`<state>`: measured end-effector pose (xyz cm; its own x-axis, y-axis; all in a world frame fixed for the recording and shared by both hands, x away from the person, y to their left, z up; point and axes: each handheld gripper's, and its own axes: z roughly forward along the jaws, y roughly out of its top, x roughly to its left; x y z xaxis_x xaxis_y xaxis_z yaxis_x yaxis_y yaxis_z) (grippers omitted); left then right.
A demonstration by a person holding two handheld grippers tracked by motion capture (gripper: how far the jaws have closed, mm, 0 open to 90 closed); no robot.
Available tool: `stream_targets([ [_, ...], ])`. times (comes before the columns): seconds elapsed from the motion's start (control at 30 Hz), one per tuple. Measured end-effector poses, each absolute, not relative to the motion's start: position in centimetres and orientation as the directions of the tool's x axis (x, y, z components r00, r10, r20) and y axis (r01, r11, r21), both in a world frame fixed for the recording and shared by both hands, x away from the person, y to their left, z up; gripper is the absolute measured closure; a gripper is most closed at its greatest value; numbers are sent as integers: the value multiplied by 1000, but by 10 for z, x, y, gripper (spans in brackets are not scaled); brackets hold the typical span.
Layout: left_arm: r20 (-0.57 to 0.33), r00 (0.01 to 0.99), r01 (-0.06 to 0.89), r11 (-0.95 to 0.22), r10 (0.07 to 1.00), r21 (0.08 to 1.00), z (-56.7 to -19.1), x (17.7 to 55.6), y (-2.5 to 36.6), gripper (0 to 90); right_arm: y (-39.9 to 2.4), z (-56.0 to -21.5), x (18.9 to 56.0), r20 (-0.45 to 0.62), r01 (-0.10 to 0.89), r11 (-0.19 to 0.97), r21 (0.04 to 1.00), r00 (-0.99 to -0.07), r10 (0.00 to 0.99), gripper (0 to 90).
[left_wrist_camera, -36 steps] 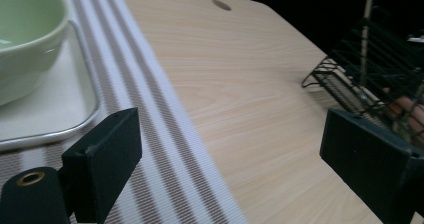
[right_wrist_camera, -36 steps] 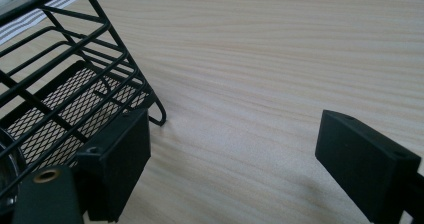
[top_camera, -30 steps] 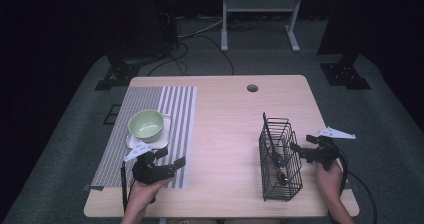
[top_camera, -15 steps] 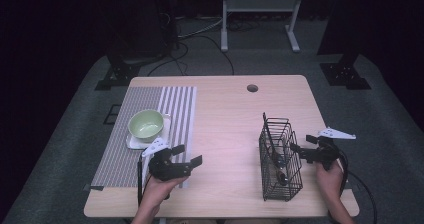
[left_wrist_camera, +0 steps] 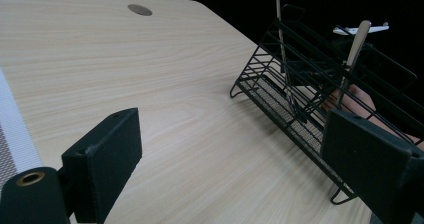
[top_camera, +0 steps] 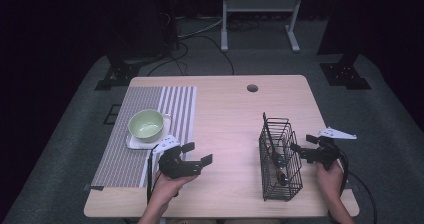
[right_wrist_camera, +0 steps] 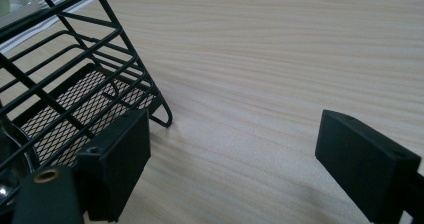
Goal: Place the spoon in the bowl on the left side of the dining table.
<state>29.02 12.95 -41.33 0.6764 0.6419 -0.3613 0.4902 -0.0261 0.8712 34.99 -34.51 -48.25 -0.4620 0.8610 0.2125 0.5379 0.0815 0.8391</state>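
A black wire basket (top_camera: 281, 159) stands on the wooden table (top_camera: 230, 114) at the right, with utensils (top_camera: 276, 160) inside. My right gripper (top_camera: 298, 153) sits just right of it, open, jaws pointing at its side. In the right gripper view the basket (right_wrist_camera: 75, 89) lies by the left jaw, and the right gripper (right_wrist_camera: 240, 164) holds nothing. My left gripper (top_camera: 197, 153) hovers left of centre, open and empty, aimed at the basket. The left gripper view shows the basket (left_wrist_camera: 310, 89) ahead, with a thin metal handle (left_wrist_camera: 280, 29) and a pale handle (left_wrist_camera: 356, 41) sticking up.
A green bowl (top_camera: 146, 124) rests on a small white plate (top_camera: 131, 143) on a striped placemat (top_camera: 175, 104) at the table's left. A cable hole (top_camera: 252, 88) lies near the far edge. Bare wood spans the middle between the grippers.
My left gripper has moved right, off the placemat's edge toward the table's middle, and turned to face the basket. The right gripper and basket have stayed put.
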Motion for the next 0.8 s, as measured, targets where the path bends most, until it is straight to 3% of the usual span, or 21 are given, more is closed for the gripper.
stream_targets([
  [0.8, -374, 732, 480, -42, 569, 876, -397, 296, 78, 89, -348, -483, 350, 236, 537, 56, 842, -459, 856, 134],
])
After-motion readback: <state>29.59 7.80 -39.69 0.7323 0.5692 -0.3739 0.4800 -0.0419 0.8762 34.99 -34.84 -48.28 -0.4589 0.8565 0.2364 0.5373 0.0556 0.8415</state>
